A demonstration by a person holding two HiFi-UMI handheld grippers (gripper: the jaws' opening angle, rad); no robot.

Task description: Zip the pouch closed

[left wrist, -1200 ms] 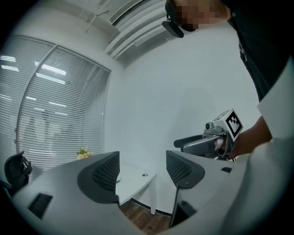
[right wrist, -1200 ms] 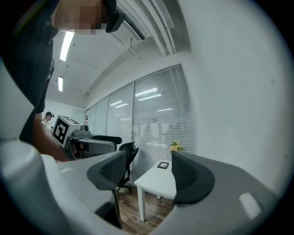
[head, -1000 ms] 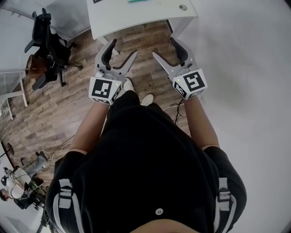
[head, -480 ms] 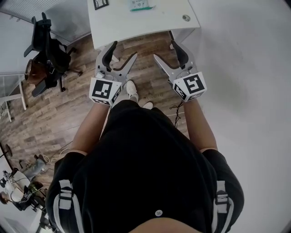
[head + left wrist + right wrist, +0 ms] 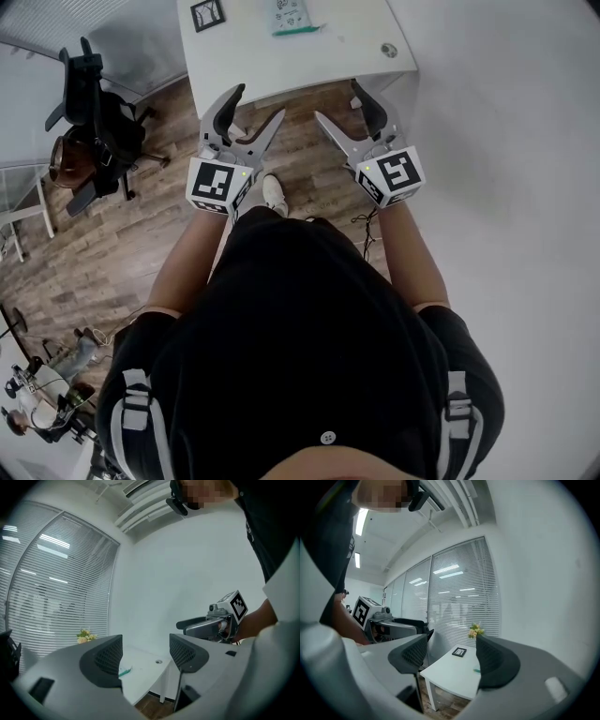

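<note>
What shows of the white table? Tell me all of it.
The white table has a smooth, flat top with a round grommet near one corner. It stands on white legs on the wood floor, untouched by the left gripper or right gripper. A pouch and a small black frame sit on it.

Table [image 5: 253,56] has slid further into the head view. 1 s ago only a strip along its near edge showed. Now the pouch [image 5: 292,16], a small black frame [image 5: 207,13] by the left edge and the cable hole [image 5: 388,50] at the near right corner are all in. In that view the near edge now meets the tips of left gripper [image 5: 260,101] and right gripper [image 5: 337,99]. One shoe [image 5: 274,195] shows, was two.
</note>
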